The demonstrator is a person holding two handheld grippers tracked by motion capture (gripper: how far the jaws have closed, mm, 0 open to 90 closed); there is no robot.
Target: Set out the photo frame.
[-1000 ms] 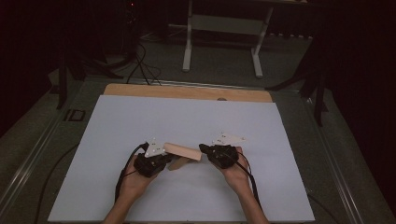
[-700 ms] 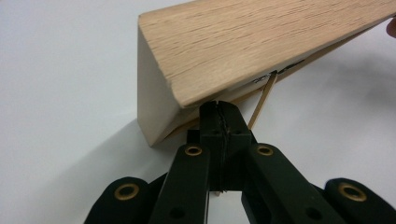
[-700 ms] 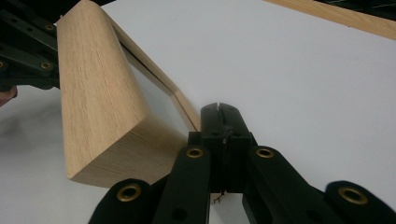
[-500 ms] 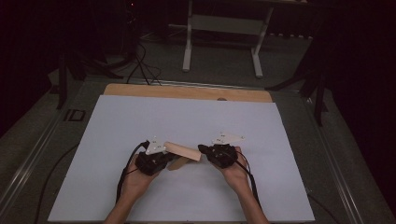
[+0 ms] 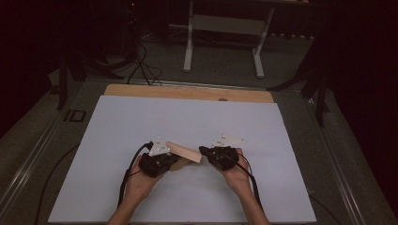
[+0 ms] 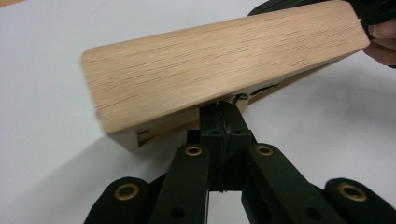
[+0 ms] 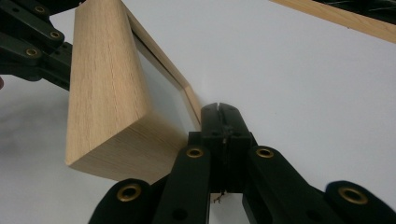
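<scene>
1. Wooden block (image 5: pixel 184 152) held up off the white table sheet (image 5: pixel 141 117), slung between the two grippers near the person's edge, tilted so one end sits higher.
2. Left gripper (image 5: pixel 174 160) pressed together under the block's lower edge (jaws meeting with no gap in the left gripper view), apparently nipping a thin lip there; right gripper (image 5: pixel 203 151) likewise shut at the opposite end.
3. Probably gripped at both ends to keep a long, stiff piece level and stop it swinging; judged a two-handed carry or turn rather than a set-down.
4. From the high view: overall layout, both hands, plain wooden strip (image 5: pixel 187 93) along the far edge of the sheet.
5. From the left gripper view: broad grained face (image 6: pixel 224 70) and a recessed underside.
6. From the right gripper view: the block's end grain (image 7: pixel 126 149) and a thin frame-like rim (image 7: pixel 161 60) beside the shut jaws, suggesting a hollow box or frame.
</scene>
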